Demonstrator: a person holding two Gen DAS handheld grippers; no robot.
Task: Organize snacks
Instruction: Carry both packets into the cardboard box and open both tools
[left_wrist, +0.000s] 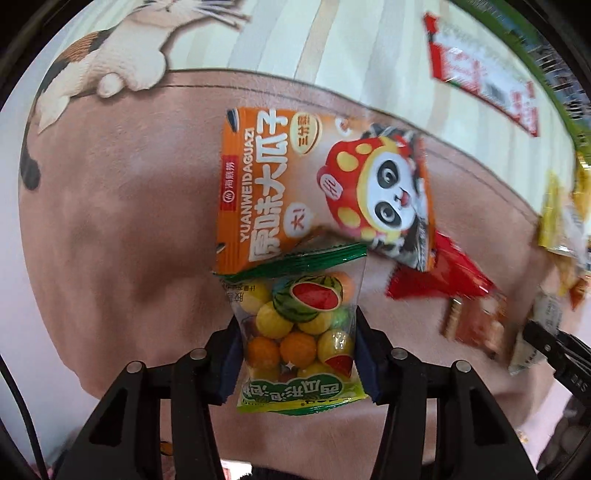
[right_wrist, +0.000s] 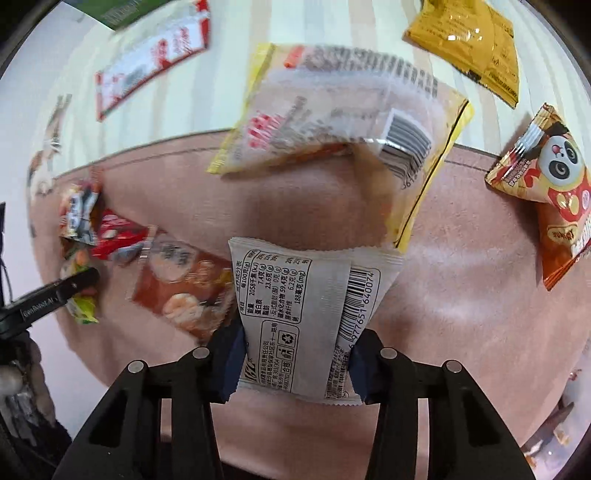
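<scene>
Snacks lie scattered over a pink mat on the table, and you have one in each hand.

Left side: your left hand-held gripper pinches a clear bag of watermelon gum balls between its blue pads. The bag stands up from the fingers, green top seal pointing away from you. Its top edge overlaps the lower edge of an orange sunflower-seed pack with a panda print, lying flat just ahead. A red packet pokes out from under that pack's right corner. A shrimp-print packet sits right of it, blurred.

Right side: your right hand-held gripper clamps a grey-white snack packet, back face toward the camera, barcode and nutrition table readable. It sits squarely between the fingers, upper edge near a yellow-edged clear bag, which is blurred. To its left is the shrimp-print packet, close to the left finger. A panda-print packet lies well apart on the right, a mustard-yellow pouch far ahead. A red-and-white flat pack rests on the striped cloth beyond the mat.
</scene>
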